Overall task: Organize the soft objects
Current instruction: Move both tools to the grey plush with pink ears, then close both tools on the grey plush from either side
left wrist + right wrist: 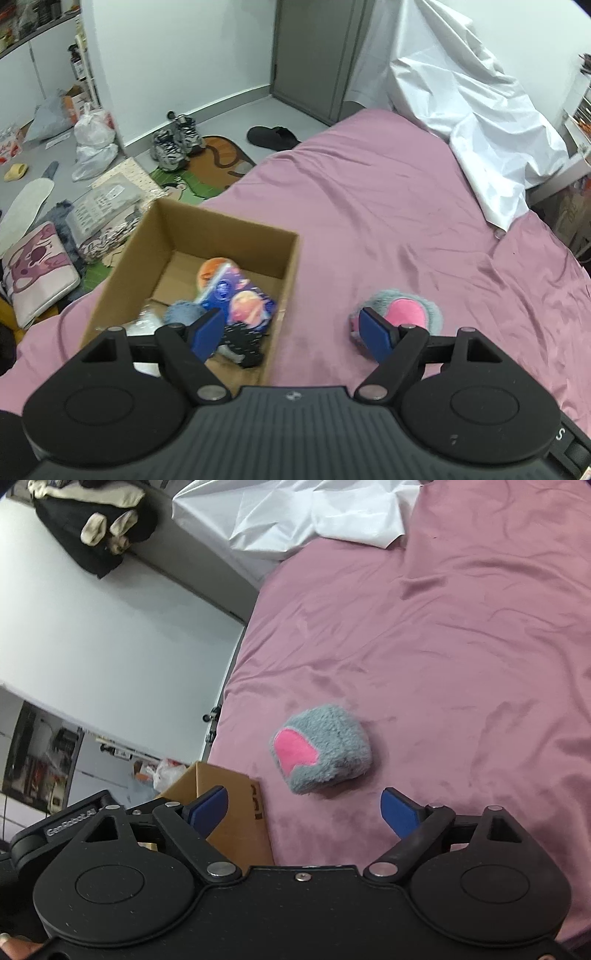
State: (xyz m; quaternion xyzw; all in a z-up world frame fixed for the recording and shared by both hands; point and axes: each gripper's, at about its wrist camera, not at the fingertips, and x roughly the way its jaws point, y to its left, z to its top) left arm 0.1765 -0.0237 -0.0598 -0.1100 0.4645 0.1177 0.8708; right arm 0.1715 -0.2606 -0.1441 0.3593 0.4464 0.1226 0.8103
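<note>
So I'm mid-tidy here, most of the soft stuff is already sitting in the cardboard box (192, 258) on the bed (388, 221), and the one thing not yet in is the fuzzy grey and pink toy (321, 749). It's lying on the sheet just beside the box, on the side away from the bed's left edge, nothing touching it. My right tongs (306, 808) are wide apart with nothing between them and pointed down at the toy, which sits just ahead of the tips. My left tongs (291, 332) are apart too and empty, hanging over the near corner of the box, with one pad over the pile inside and the other in front of the toy. I'd say the step in hand is the reach for that last toy: the right tongs need to drop a bit further, straddle it and squeeze, and since it's squishy the grip has to go well in or it'll slip out. Then it's a short hop over the box wall. Room-wise it's easy: the sheet beyond the toy is bare up to the white cover (314, 513), only the box wall and my own left tongs are close.
</note>
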